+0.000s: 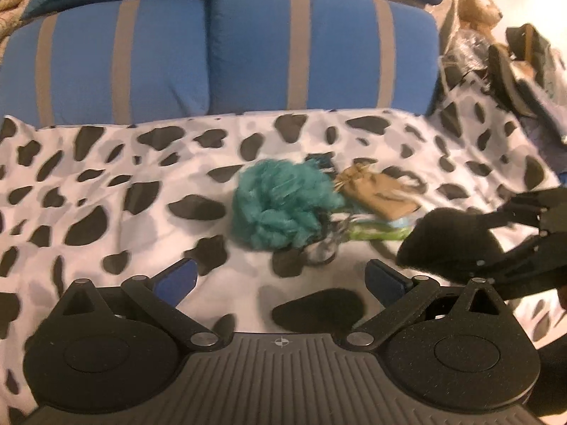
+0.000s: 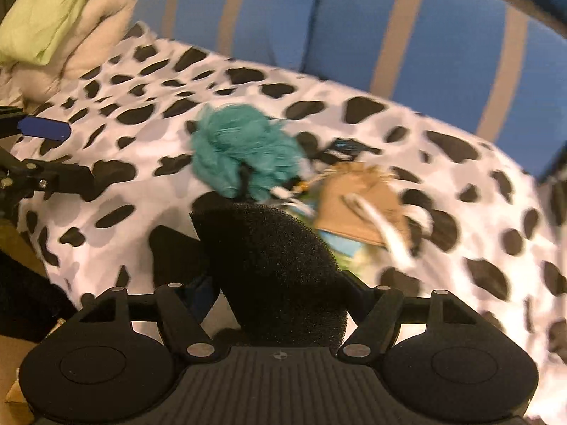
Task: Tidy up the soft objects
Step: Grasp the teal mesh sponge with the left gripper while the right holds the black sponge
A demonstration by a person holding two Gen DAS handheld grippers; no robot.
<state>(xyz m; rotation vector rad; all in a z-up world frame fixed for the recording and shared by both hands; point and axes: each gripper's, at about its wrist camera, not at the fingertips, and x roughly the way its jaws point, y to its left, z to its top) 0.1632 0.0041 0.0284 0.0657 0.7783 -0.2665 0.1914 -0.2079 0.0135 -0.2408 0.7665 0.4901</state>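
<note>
A teal mesh bath pouf (image 1: 283, 205) lies on the black-spotted white bedspread (image 1: 106, 184), with a tan drawstring pouch (image 1: 379, 191) and a green and blue packet (image 1: 375, 230) beside it. My left gripper (image 1: 280, 279) is open and empty just in front of the pouf. My right gripper (image 2: 273, 269) is shut on a black foam sponge (image 2: 276, 269), held above the spread near the pile; the sponge also shows in the left wrist view (image 1: 450, 244). The pouf (image 2: 244, 148) and the pouch (image 2: 358, 205) lie just beyond the sponge.
Two blue pillows with grey stripes (image 1: 219, 53) stand behind the pile. A brown teddy bear (image 1: 475, 3) and bags (image 1: 521, 71) sit at the back right. A pale green and cream bundle (image 2: 60, 21) lies at the left.
</note>
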